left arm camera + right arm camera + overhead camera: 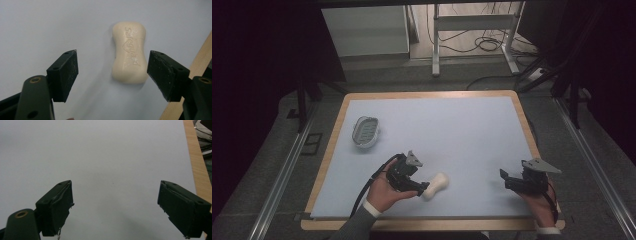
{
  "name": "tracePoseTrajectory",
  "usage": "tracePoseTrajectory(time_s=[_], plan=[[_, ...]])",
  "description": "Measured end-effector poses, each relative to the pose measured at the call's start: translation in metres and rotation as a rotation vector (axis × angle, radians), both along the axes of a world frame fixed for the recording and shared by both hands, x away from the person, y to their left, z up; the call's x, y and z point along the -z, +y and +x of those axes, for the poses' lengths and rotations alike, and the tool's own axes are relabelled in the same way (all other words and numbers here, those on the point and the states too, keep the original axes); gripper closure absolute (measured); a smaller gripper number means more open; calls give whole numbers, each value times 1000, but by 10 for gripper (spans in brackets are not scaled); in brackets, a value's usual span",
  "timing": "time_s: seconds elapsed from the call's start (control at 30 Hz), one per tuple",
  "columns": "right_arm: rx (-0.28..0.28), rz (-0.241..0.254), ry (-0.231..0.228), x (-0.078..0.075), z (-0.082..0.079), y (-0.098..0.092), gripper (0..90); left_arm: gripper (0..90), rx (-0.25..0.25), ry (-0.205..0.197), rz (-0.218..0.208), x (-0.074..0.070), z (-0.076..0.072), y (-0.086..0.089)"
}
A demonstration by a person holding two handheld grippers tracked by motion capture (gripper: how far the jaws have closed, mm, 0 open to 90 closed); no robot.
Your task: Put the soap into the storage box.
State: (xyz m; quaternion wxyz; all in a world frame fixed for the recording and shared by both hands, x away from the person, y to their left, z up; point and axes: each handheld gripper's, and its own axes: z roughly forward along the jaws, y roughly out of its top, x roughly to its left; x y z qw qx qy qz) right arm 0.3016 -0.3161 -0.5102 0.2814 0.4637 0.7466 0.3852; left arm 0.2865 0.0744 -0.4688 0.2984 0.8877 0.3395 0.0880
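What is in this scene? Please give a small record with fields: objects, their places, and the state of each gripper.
soap bar: flat on the blue mat, near the front edge
soap dish: left part of the mat, apart from the soap
left gripper: open, next to the soap
right gripper: open, above bare mat

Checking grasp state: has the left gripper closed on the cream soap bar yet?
No. In the left gripper view the left gripper has its jaws spread wide, with the cream soap bar lying untouched between them.
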Motion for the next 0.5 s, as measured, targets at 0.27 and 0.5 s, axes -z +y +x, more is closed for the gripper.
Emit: tracePoseTrajectory(time_s=[0.27, 0.5], plan=[[1, -7, 5, 1, 1, 1, 129, 247, 14, 28, 18, 4, 4, -15], [0, -8, 5, 1, 0, 1, 129, 248, 35, 80, 59, 15, 14, -39]])
